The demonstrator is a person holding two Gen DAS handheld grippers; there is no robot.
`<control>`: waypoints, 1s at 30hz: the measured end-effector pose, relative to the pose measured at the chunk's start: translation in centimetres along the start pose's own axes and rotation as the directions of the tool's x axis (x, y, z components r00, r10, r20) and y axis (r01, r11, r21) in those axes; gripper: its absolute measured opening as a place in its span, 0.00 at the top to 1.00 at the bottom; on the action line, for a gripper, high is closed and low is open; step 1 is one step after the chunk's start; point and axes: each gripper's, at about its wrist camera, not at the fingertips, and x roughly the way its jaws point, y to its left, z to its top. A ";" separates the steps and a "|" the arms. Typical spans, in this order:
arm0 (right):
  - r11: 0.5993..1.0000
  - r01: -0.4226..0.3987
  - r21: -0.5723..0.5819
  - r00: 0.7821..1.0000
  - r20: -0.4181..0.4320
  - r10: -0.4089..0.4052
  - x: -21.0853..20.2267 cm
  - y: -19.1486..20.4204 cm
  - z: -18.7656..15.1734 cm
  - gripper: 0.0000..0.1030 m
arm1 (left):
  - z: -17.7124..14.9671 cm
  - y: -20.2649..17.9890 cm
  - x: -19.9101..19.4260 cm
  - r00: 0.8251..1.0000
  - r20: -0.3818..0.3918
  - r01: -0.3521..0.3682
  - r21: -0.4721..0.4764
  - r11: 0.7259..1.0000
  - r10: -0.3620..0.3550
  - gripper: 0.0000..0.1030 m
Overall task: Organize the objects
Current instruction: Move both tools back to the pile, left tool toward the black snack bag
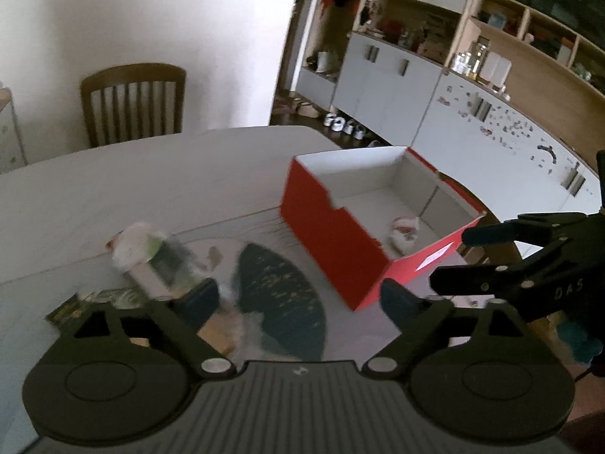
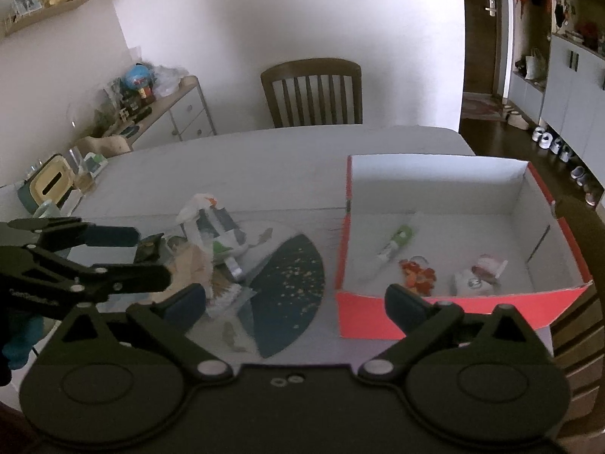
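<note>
The red box (image 2: 446,314) sits open-topped, white inside, holding a green tube (image 2: 395,245), orange bits and a pale pouch. Left of it, both grippers (image 1: 298,295) (image 2: 297,299) gape empty.

matte black left gripper (image 1: 298,295), silver pivot screws, blue-padded jaws

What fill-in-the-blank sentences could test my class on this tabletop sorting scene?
1. The open cardboard box is ____ on the outside.
2. The green-and-white tube lies ____ the box.
3. Behind the white table stands a wooden ____ with vertical slats.
4. The jaws of the right gripper are ____ and hold nothing.

Missing words: red; inside; chair; open
</note>
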 end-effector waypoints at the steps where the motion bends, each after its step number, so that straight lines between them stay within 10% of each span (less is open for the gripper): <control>1: 1.000 0.002 0.000 1.000 -0.002 -0.002 0.2 0.4 -0.1 0.02 | -0.3 0.6 -0.2 1.000 0.004 -0.012 -0.010 1.000 0.012 0.00; 30: 0.998 0.034 -0.062 0.992 -0.120 -0.042 7.7 9.5 -1.3 0.02 | -4.3 19.2 5.0 0.932 -0.152 -0.353 -0.174 0.919 0.329 0.00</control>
